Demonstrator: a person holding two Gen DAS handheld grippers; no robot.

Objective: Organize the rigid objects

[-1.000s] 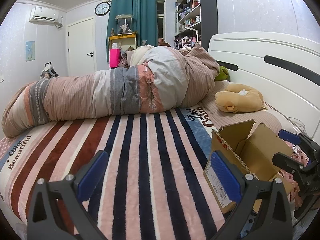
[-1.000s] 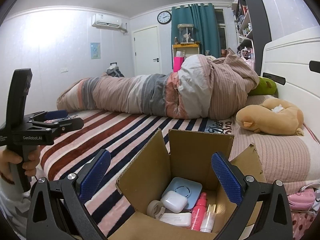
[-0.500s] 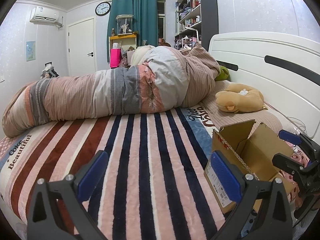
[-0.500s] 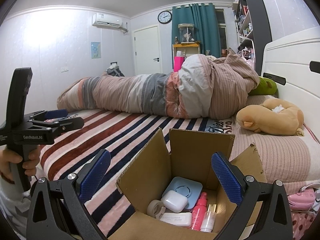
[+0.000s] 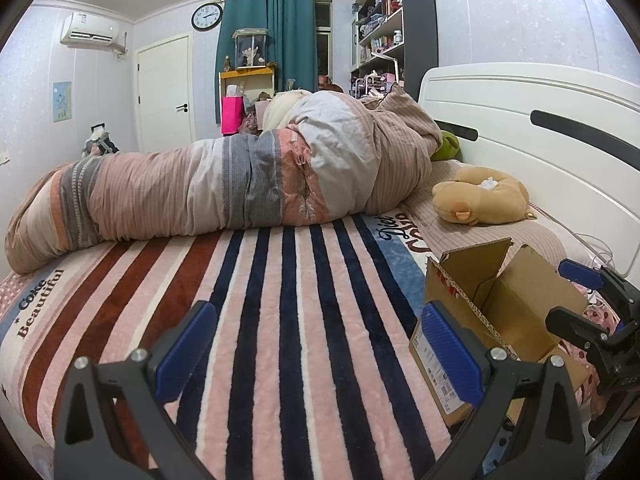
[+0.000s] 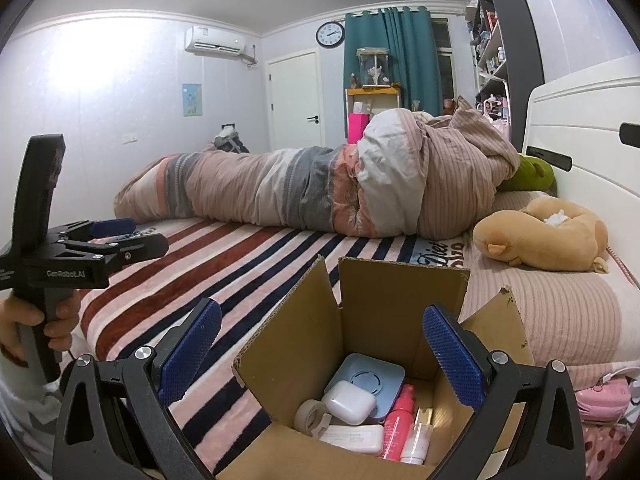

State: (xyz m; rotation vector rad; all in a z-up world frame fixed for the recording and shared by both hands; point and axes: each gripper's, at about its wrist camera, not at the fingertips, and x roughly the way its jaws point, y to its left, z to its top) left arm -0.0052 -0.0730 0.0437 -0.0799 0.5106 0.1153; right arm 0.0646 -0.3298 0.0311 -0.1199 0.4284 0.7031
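Observation:
An open cardboard box [image 6: 400, 296] stands on the striped bed. Inside it lie a blue square dish [image 6: 370, 378], a white earbud case [image 6: 349, 402], a tape roll [image 6: 310, 416], a pink bottle [image 6: 398, 416], a gold-capped bottle [image 6: 418, 436] and a flat white box [image 6: 352, 438]. My right gripper [image 6: 322, 356] hovers open over the box mouth, holding nothing. My left gripper [image 5: 318, 352] is open and empty above the striped blanket, left of the box [image 5: 500, 312]. The box contents are hidden in the left wrist view.
A rolled duvet [image 5: 224, 188] lies across the far side of the bed. A tan plush toy [image 5: 480, 200] sits near the white headboard [image 5: 540, 140]. A hand [image 6: 24, 320] holds the left gripper [image 6: 148, 236]. The striped blanket [image 5: 280, 300] spreads left of the box.

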